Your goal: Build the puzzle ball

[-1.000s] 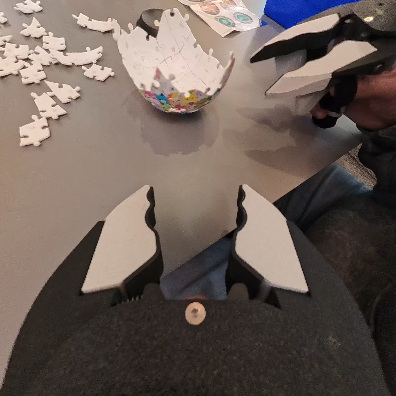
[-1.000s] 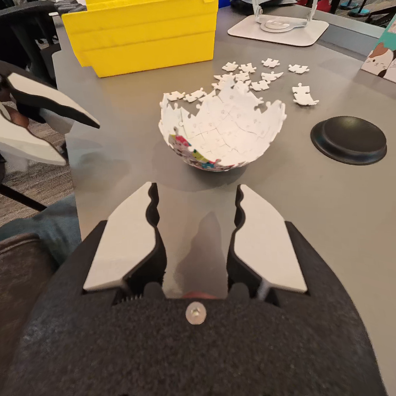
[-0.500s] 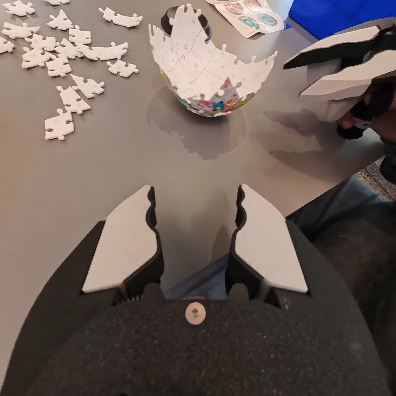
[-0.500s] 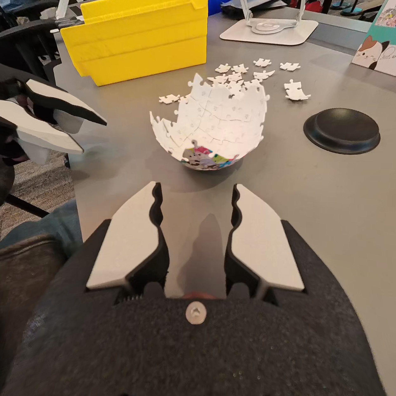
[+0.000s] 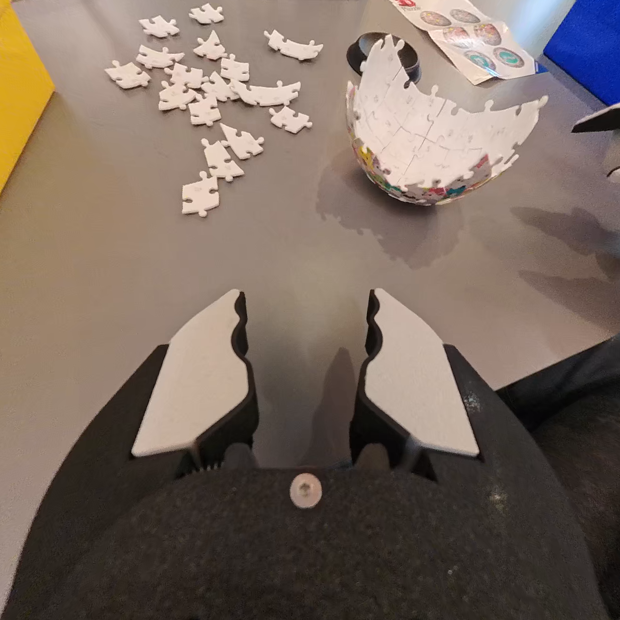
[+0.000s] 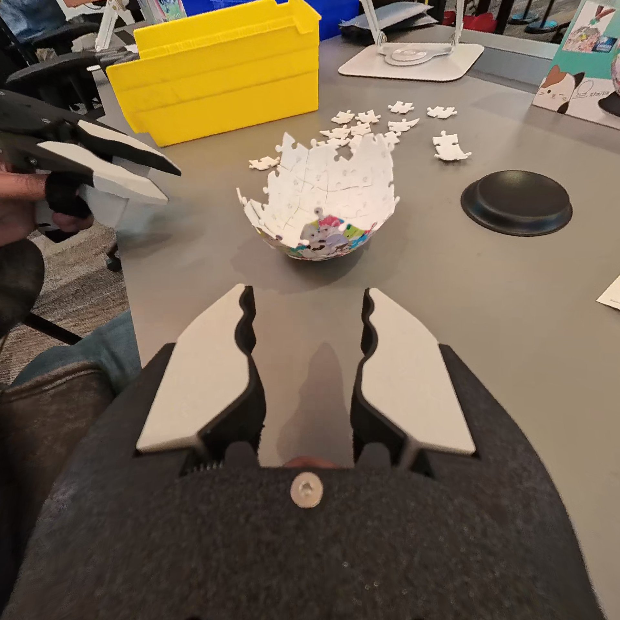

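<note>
The half-built puzzle ball (image 5: 432,141) is a bowl-shaped shell, white inside and coloured outside, resting on the grey table (image 5: 134,268). It also shows in the right wrist view (image 6: 322,198), straight ahead. Several loose white puzzle pieces (image 5: 214,97) lie to its left and beyond it in the right wrist view (image 6: 365,124). My left gripper (image 5: 305,295) is open and empty, low over the table, short of the pieces and the ball. It appears at the left in the right wrist view (image 6: 167,181). My right gripper (image 6: 307,292) is open and empty, just short of the ball.
A yellow bin (image 6: 221,84) stands at the back left. A black round cap (image 6: 516,201) sits right of the ball. A printed sheet (image 5: 469,40) and a picture box (image 6: 577,80) lie further off. A white stand base (image 6: 412,60) is at the back. The table edge and a person's legs (image 6: 67,369) are near.
My left gripper has swung left, so the ball slid to the right of its view and more loose pieces show. My right gripper has moved closer to the ball. Both stay open.
</note>
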### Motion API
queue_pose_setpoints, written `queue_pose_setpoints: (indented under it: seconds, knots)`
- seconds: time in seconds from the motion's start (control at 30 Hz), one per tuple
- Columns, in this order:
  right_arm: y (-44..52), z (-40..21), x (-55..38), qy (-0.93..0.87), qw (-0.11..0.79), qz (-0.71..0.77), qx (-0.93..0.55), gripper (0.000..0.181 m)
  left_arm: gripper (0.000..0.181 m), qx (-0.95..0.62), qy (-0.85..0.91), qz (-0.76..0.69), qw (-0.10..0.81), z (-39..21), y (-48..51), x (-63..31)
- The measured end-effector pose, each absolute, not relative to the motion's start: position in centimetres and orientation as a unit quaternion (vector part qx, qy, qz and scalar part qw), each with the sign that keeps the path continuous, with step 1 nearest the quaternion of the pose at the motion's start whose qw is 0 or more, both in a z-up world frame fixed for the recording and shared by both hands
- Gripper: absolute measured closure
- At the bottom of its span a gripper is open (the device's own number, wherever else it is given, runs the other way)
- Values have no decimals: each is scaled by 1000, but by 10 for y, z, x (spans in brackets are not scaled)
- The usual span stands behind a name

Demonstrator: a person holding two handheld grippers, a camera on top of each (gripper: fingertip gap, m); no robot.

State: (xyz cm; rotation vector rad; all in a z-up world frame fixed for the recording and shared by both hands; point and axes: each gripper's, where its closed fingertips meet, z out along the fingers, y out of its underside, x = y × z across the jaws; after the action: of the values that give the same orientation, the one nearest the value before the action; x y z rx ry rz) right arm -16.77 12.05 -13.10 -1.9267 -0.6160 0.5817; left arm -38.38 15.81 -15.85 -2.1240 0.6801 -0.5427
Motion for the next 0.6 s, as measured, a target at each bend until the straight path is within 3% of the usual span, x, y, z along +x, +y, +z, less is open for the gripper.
queue_pose_setpoints:
  seconds: [0.33,0.6]
  knots:
    - [121,-134,-164,-242,488,253,-800,122,115,-851,280,-166,412,-163,177,-389]
    - [119,-132,-167,-244,487,256,-799,123,122,-872,310,-135,354,-178,241,-403]
